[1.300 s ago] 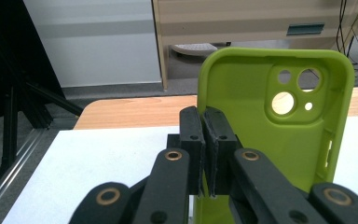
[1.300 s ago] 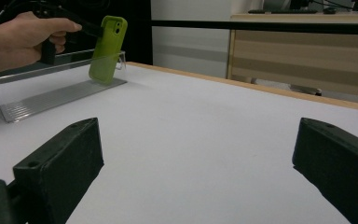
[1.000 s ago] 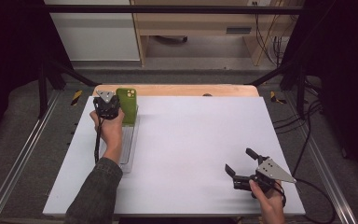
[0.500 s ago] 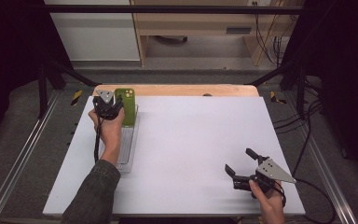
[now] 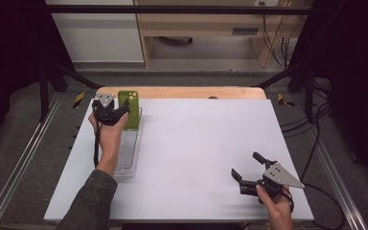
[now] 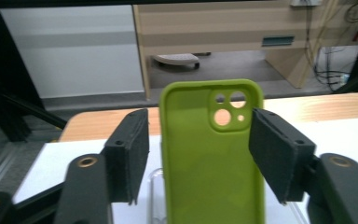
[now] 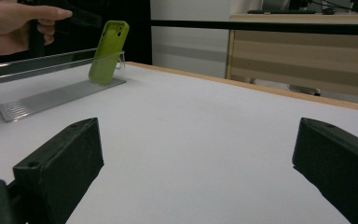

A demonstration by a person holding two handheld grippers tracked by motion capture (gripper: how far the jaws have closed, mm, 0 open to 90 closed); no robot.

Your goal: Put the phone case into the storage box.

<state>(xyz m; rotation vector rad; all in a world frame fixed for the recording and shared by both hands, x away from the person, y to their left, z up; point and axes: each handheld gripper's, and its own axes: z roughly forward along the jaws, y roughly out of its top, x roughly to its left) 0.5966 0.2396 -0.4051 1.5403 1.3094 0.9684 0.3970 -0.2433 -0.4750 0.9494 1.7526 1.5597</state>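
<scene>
A green phone case (image 5: 130,108) stands upright at the far end of a clear plastic tray (image 5: 127,153), leaning against its end wall. My left gripper (image 5: 120,111) is at the case, held from the near side. In the left gripper view the case (image 6: 212,154) rises between the two pads (image 6: 133,154), with a small gap on each side. These jaws have just been opening, and the gripper (image 6: 200,154) is open around the case. My right gripper (image 5: 246,164) rests open at the table's near right with nothing between its jaws (image 7: 196,154). From there the case (image 7: 108,51) shows far left.
The white table top (image 5: 201,134) has a wooden strip (image 5: 196,92) along its far edge. Metal rails (image 5: 24,163) run along both sides. Cables (image 5: 316,139) hang off the right side. A wooden desk (image 5: 206,28) stands beyond the table.
The left jaws have parted from the green case, which stays upright in the tray. The left hand has shifted slightly left. The right gripper has not moved.
</scene>
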